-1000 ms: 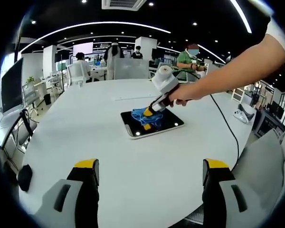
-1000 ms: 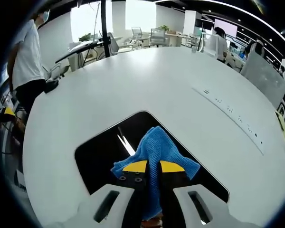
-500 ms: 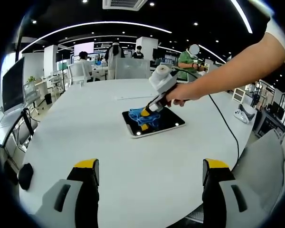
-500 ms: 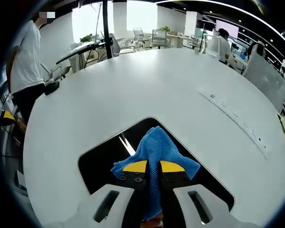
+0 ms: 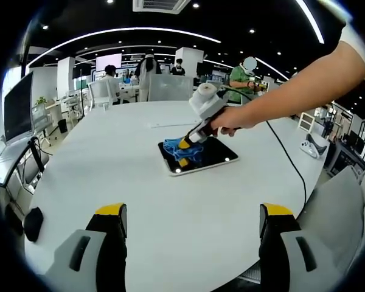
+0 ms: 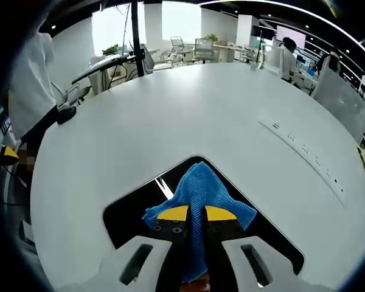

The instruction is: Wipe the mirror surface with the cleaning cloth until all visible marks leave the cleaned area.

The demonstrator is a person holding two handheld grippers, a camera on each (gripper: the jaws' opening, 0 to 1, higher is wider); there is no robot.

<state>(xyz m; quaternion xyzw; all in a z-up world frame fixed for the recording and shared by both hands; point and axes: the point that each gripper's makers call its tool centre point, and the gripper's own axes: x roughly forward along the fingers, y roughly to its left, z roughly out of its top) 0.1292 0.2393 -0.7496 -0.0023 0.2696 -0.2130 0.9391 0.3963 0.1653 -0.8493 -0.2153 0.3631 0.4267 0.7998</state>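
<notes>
A dark rectangular mirror (image 5: 212,159) lies flat on the white table (image 5: 140,201). In the left gripper view my right gripper (image 5: 185,144), held by a hand, presses a blue cloth (image 5: 175,150) onto the mirror's far left part. The right gripper view looks down its own jaws (image 6: 196,213), shut on the blue cloth (image 6: 199,185), which rests on the mirror (image 6: 134,204) near its far corner. My left gripper (image 5: 193,214) hovers well back from the mirror with its jaws wide apart and nothing between them.
A power strip (image 6: 304,150) runs along the table beyond the mirror. A black object (image 5: 31,224) sits at the table's left edge. A cable (image 5: 289,159) trails off the right side. Chairs, desks and several people fill the office behind.
My right gripper has slid the cloth leftward across the mirror towards its far corner. The left gripper has stayed where it was, open.
</notes>
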